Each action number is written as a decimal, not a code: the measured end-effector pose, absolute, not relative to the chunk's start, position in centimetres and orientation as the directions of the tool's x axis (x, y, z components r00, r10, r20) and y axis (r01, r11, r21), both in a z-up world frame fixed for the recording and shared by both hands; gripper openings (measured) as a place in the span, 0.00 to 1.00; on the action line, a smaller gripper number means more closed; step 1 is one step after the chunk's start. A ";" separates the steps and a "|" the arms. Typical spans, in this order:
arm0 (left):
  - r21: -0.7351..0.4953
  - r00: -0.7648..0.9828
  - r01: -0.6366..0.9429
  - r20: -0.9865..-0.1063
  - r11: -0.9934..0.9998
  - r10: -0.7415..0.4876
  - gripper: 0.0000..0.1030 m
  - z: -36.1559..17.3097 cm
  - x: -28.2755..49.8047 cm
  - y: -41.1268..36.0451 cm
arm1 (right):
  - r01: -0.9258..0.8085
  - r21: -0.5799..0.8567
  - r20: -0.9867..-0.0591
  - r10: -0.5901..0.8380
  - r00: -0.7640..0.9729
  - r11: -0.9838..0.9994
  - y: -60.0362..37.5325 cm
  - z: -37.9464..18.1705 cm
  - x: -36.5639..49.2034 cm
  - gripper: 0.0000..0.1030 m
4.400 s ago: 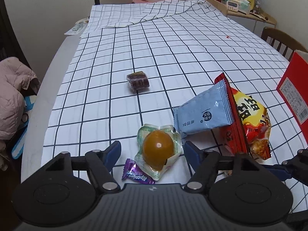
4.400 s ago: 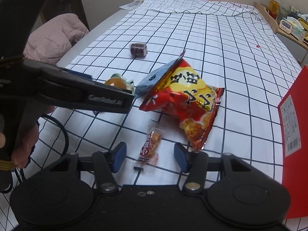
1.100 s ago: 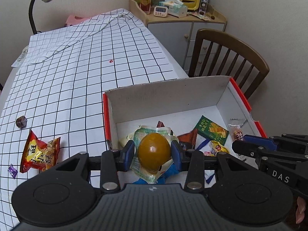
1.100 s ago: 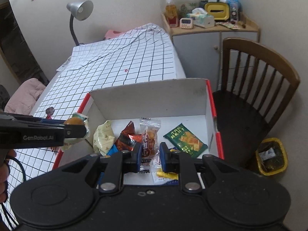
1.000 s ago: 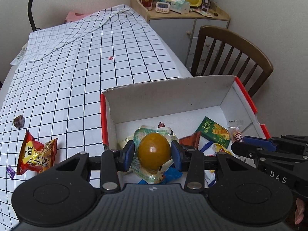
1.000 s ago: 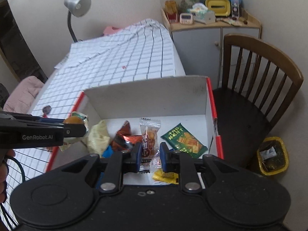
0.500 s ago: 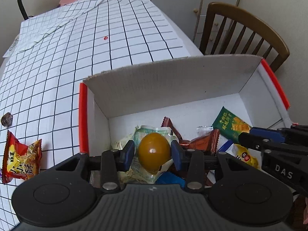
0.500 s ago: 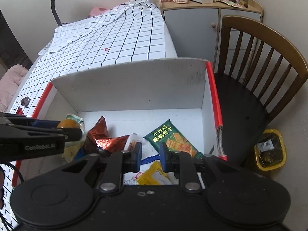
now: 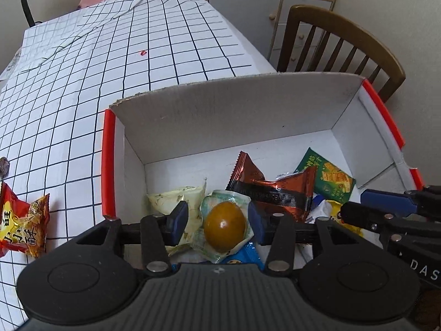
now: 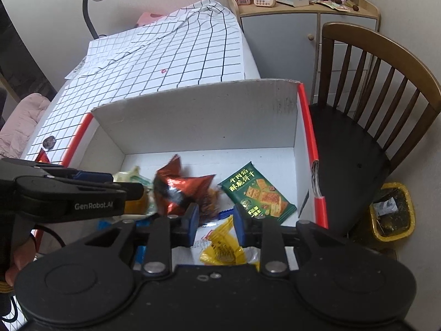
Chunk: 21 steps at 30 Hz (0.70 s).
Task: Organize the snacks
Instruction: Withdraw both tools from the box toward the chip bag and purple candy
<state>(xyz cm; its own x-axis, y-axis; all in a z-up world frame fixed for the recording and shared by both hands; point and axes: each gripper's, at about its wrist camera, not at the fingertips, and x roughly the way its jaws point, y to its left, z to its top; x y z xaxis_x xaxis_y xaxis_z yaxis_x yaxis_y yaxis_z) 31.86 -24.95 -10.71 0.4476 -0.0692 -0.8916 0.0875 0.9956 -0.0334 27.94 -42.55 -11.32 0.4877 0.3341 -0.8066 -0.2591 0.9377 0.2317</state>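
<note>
We judged the chief risk lay in the box (image 9: 220, 115): its heap was uneven, so a released packet could slide or get dragged up on withdrawing fingers. On the counter (image 9: 82, 82) a red chip bag (image 9: 22, 223) waited at nine o'clock of the box. The left hand-held gripper (image 9: 217, 222) was opening, pads clear of the egg packet (image 9: 224, 226) between them. The right hand-held gripper (image 10: 215, 220) was opening, nothing clamped, yellow packet (image 10: 223, 248) just at six o'clock.
</note>
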 end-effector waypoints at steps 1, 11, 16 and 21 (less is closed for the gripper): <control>-0.041 0.454 0.086 -0.888 0.995 -0.076 0.52 -10.4 31.6 -24.8 | -0.261 0.234 -0.804 0.338 0.490 0.937 -42.5 -11.1 27.7 0.27; -0.070 0.527 0.107 -0.842 0.992 -0.116 0.54 -6.7 27.6 -23.6 | -0.314 0.236 -0.767 0.375 0.520 0.919 -41.2 -8.1 24.9 0.36; -0.097 0.572 0.117 -0.807 0.988 -0.147 0.58 -4.5 25.4 -22.4 | -0.359 0.226 -0.741 0.399 0.540 0.906 -39.7 -6.2 23.3 0.42; -0.119 0.603 0.107 -0.782 0.987 -0.159 0.59 -2.9 23.6 -20.4 | -0.395 0.222 -0.716 0.424 0.555 0.892 -38.2 -4.6 22.1 0.49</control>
